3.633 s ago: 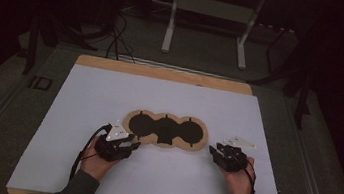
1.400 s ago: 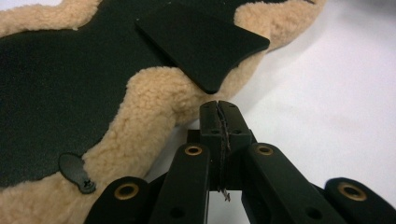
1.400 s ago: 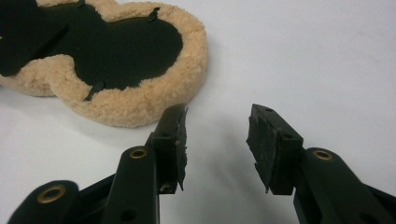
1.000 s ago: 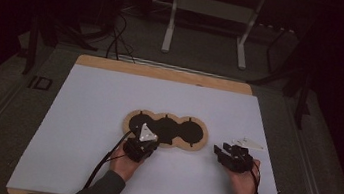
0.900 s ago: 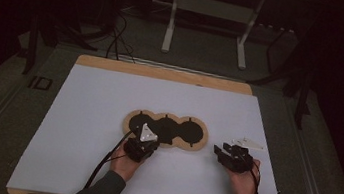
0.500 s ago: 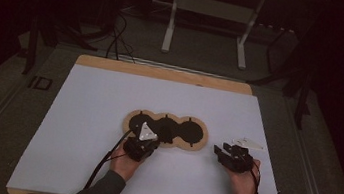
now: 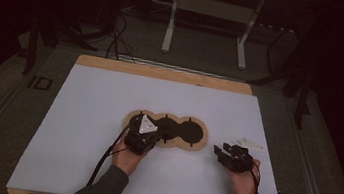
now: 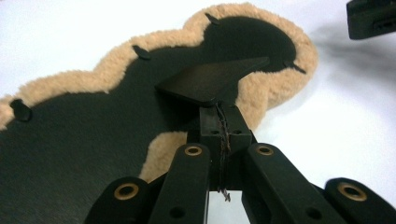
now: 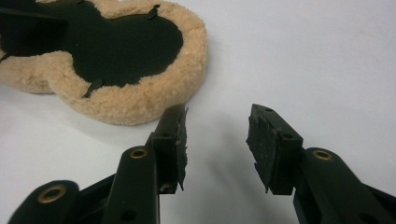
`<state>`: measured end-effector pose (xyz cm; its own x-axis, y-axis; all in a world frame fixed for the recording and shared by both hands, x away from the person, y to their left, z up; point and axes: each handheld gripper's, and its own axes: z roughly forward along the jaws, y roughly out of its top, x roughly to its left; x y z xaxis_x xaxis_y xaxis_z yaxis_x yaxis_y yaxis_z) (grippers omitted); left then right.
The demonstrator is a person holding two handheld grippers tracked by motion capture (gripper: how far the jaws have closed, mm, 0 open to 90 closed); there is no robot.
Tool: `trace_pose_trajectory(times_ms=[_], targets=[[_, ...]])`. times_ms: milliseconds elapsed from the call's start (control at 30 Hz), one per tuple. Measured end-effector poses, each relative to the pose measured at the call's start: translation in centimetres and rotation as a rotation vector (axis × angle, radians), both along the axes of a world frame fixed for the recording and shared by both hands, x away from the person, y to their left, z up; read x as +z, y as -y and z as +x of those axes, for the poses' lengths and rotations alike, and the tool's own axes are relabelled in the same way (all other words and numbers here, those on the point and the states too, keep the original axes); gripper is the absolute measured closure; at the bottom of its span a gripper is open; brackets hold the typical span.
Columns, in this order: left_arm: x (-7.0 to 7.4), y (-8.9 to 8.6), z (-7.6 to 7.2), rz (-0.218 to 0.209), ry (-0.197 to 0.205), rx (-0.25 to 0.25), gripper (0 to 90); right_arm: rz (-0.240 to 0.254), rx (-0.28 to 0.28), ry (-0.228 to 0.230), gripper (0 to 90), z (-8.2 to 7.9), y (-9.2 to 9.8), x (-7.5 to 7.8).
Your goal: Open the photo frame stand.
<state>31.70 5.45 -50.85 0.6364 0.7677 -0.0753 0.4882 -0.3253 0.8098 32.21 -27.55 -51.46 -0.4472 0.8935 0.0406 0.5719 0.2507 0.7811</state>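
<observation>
A three-lobed pad (image 7: 179,130) with a tan fleece rim and a black inside lies flat near the middle of the white table. My left gripper (image 7: 145,130) is at the pad's near left lobe, grey plate on top. In the left gripper view its jaws (image 8: 220,114) are shut on a thin black flap (image 8: 210,81) that stands up from the pad (image 8: 84,130). My right gripper (image 7: 221,152) rests on the table to the right of the pad, apart from it. In the right gripper view it (image 9: 217,135) is open with nothing between its pads, the pad (image 9: 126,42) lying beyond.
A small white scrap (image 7: 247,143) lies just beyond the right gripper. The white sheet (image 7: 87,116) covers a wooden board. Behind the table stand the legs of a metal frame (image 7: 171,26) and cables on the floor. The right gripper's tip (image 8: 371,16) shows at the left gripper view's top right.
Since the earliest frame my left hand has moved right onto the pad's left lobe and turned, so the grey plate faces up. Over the last second nothing has visibly moved.
</observation>
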Motion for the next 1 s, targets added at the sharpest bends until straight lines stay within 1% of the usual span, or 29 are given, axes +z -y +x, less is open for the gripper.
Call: trace_pose_trajectory(times_ms=[100, 200, 333, 367, 500, 567, 667, 767, 833, 933, 1000], targets=[[0.21, 0.00, 0.23, 0.003, -0.003, 0.000, 90.0, -0.001, 0.000, 0.000, 56.3, 0.00, 0.00, 0.00], [0.03, 0.11, 0.24, 0.009, -0.007, -0.003, 89.9, 0.001, 0.001, 0.000, 56.1, 0.00, 0.00, 0.00], [-0.06, 0.15, 0.12, 0.011, -0.009, -0.014, 87.4, 0.001, 0.000, -0.001, 56.1, 0.00, 0.01, 0.00], [-0.08, 0.19, 0.07, 0.011, -0.007, -0.013, 84.0, 0.000, 0.000, 0.000, 56.1, 0.00, 0.01, 0.00], [-0.01, 0.02, -0.01, 0.003, -0.016, -0.019, 78.4, 0.000, -0.001, -0.001, 56.0, -0.01, 0.01, 0.00], [0.07, -0.06, -0.07, 0.003, -0.018, -0.015, 76.3, 0.001, -0.001, -0.001, 56.0, -0.01, 0.01, 0.01], [0.17, -0.25, -0.14, 0.009, -0.014, -0.004, 72.1, 0.002, -0.001, -0.001, 56.0, -0.01, 0.01, 0.00], [0.35, -0.40, -0.26, 0.021, 0.008, 0.015, 67.2, 0.002, -0.002, -0.001, 56.0, -0.01, 0.02, -0.01], [0.47, -0.48, -0.23, 0.023, 0.010, 0.022, 63.4, 0.001, -0.002, -0.001, 56.0, -0.02, 0.01, 0.00], [0.52, -0.48, -0.03, 0.040, 0.020, 0.023, 58.7, 0.000, -0.001, 0.000, 56.0, -0.01, -0.02, -0.01], [0.54, -0.39, 0.19, 0.049, 0.019, 0.010, 58.0, -0.001, 0.000, 0.000, 56.0, -0.01, -0.03, -0.02]])
